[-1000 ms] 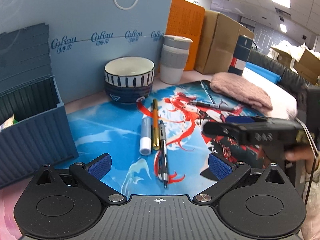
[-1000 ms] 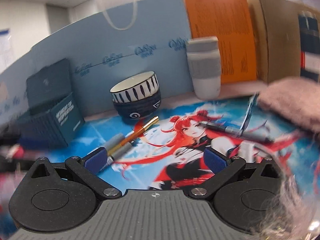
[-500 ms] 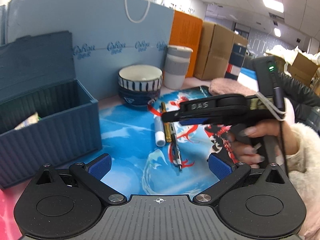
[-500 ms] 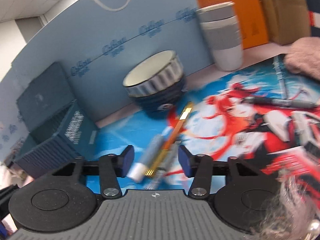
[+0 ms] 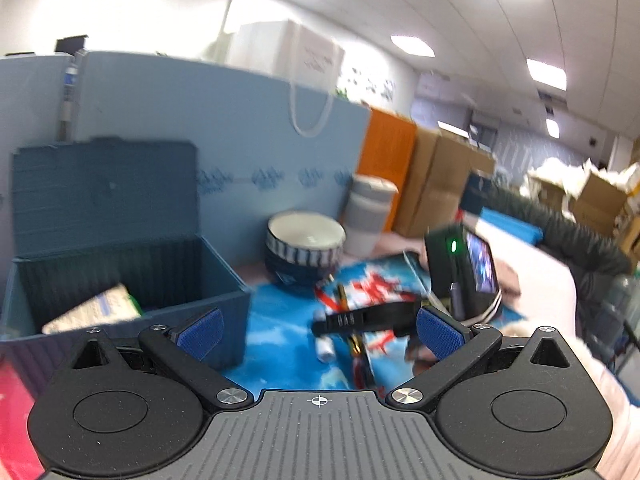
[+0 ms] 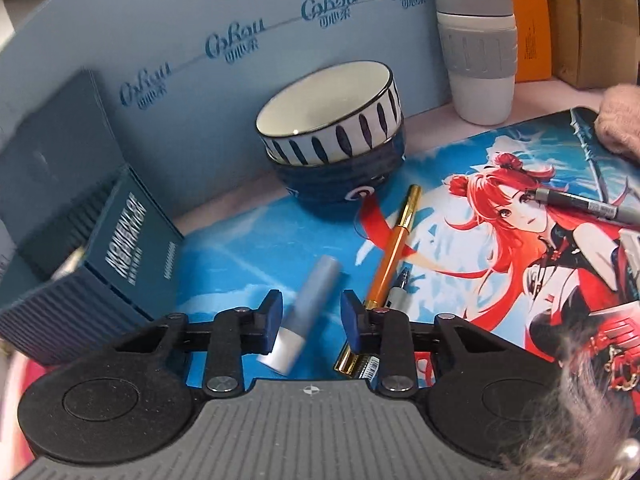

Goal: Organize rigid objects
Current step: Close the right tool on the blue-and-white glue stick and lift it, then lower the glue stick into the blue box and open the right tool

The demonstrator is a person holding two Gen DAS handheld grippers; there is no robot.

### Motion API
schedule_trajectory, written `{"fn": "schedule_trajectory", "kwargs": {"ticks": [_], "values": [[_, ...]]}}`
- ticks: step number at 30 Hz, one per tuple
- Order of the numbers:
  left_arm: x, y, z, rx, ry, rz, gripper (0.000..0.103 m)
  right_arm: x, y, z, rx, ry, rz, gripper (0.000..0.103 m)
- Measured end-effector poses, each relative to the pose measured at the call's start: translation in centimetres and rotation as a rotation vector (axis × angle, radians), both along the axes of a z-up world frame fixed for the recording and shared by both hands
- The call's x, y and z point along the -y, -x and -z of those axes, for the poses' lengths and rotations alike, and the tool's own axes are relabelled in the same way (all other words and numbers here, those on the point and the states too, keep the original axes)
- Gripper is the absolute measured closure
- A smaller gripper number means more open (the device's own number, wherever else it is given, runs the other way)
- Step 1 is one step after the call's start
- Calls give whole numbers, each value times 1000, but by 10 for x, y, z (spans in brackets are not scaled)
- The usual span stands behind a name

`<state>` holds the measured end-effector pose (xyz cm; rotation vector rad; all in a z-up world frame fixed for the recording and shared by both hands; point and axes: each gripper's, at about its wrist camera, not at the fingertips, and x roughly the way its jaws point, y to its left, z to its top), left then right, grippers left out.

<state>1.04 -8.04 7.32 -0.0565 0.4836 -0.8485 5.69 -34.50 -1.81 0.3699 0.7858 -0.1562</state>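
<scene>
Grey-blue marker with a white cap (image 6: 305,312) lies on the printed blue mat (image 6: 248,256) between the closing pads of the right claw (image 6: 311,316), not yet pinched. Just right of the marker lies an orange-and-gold pen (image 6: 390,258); behind it stand stacked striped bowls (image 6: 332,140). Left claw (image 5: 318,330) gapes wide, empty, by the open blue box (image 5: 120,276).

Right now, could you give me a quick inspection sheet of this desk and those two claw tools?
Surface: printed desk mat with a red-haired figure.
Job's things: blue-grey marker, orange pen, grey pen; open blue storage box.
Clutter: stacked bowls, lidded cup, pink cloth.
Grippers: right gripper closing around the marker, gaps still visible; left gripper open, empty.
Cables: nothing seen.
Surroundings: blue paper bag, cardboard boxes.
</scene>
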Motion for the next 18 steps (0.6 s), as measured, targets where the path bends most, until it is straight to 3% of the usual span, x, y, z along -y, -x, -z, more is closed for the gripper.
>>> {"fn": "schedule_trajectory", "kwargs": {"ticks": [8, 14, 18], "values": [[-53, -22, -18, 8, 107, -128, 0, -19, -11, 6, -41, 148, -6, 86], [-93, -47, -20, -41, 173, -261, 0, -34, -6, 5, -36, 222, -47, 87], [-109, -61, -18, -75, 223, -298, 0, -41, 13, -11, 74, 185, -18, 87]]}}
